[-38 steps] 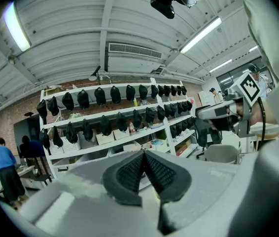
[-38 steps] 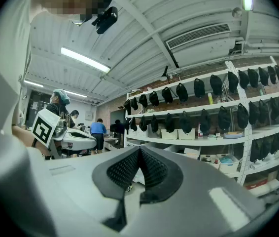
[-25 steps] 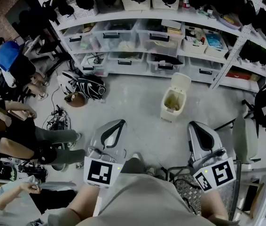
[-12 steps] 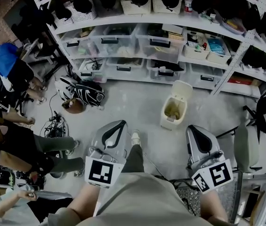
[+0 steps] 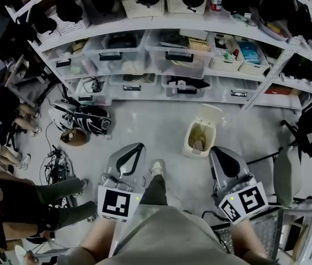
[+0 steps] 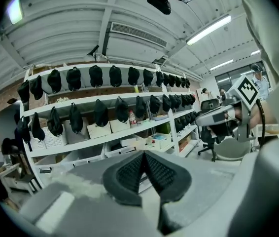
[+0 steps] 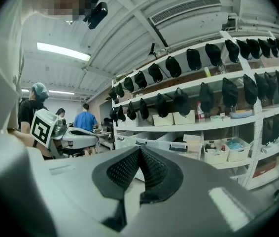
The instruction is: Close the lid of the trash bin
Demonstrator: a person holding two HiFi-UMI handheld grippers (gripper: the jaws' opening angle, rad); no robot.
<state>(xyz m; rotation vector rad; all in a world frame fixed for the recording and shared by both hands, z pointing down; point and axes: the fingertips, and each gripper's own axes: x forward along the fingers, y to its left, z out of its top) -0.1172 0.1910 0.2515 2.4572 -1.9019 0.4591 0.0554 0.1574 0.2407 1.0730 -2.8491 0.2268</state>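
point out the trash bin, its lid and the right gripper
trash bin (image 5: pixel 192 151), head view, near outer wall
lid (image 5: pixel 209 114), head view, raised inner face
right gripper (image 7: pixel 140 150), right gripper view, where the shut jaws meet

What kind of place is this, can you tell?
Probably a storeroom or workshop. Long white shelves hold clear plastic bins and rows of dark caps; cables lie on the grey floor, where a small trash bin stands with its lid open.
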